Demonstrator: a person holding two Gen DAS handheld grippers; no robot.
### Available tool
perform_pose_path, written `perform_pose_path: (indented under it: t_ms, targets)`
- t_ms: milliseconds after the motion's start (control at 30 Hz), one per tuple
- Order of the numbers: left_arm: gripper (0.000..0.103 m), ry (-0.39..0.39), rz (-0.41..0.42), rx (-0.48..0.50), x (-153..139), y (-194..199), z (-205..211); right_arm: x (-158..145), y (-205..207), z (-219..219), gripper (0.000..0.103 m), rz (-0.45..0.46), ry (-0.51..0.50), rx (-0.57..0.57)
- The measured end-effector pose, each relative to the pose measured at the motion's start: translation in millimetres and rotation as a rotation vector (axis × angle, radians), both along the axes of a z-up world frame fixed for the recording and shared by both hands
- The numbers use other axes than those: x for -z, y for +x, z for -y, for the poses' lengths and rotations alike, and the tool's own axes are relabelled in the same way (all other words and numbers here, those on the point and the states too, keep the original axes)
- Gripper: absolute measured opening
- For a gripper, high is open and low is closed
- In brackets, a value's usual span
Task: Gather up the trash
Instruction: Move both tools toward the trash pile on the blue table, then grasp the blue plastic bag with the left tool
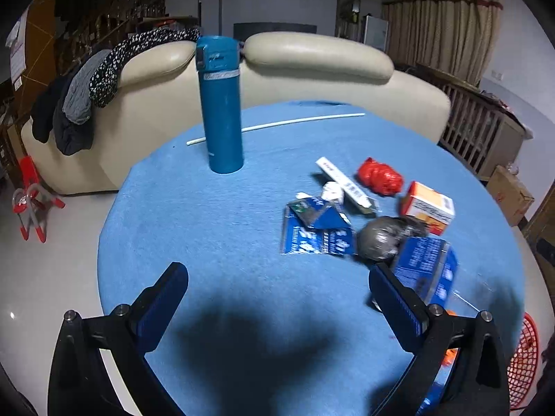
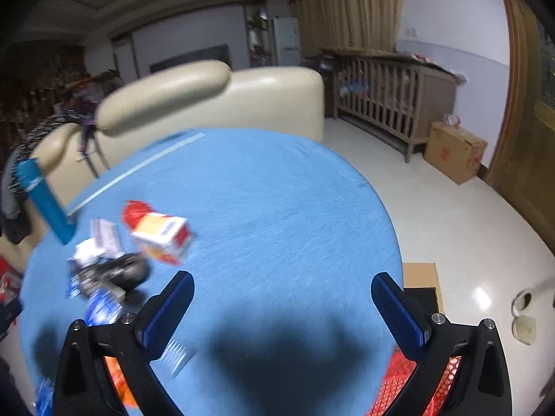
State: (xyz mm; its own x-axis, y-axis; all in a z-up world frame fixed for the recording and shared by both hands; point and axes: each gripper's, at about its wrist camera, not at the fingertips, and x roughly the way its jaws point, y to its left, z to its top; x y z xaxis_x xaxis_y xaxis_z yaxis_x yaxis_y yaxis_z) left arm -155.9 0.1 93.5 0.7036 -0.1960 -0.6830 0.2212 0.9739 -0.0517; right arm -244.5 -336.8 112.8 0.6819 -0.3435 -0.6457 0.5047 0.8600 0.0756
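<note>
trash (image 1: 347,215) lies heaped right of the blue flask (image 1: 220,104), so steer your left gripper (image 1: 277,274), jaws spread and empty like your right gripper (image 2: 281,287), squarely over one piece.

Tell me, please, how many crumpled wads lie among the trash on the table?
2: a red wad at the pile's far side and a grey-black wad nearer, beside the orange box. Others may hide under packaging.

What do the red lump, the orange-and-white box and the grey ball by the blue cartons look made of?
Red lump: likely crumpled thin plastic, glossy highlights on its folds. Orange-and-white box: printed cardboard, flat faces and sharp edges. Grey ball: probably scrunched plastic film or foil, dull wrinkled sheen; blur leaves it open.
</note>
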Motion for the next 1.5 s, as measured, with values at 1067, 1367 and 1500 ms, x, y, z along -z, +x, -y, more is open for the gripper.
perform_pose_path:
  t_ms: [1067, 1367, 1500]
  targets:
    - [0.103, 0.017, 0.057, 0.094, -6, -98, 15, 31, -84, -106, 0.103, -0.013, -0.011, -0.161]
    - [0.103, 0.024, 0.073, 0.119, -9, -108, 23, 31, -92, -101, 0.103, 0.003, 0.008, -0.152]
    - [0.103, 0.030, 0.084, 0.129, -11, -111, 27, 29, -94, -98, 0.103, 0.010, 0.014, -0.145]
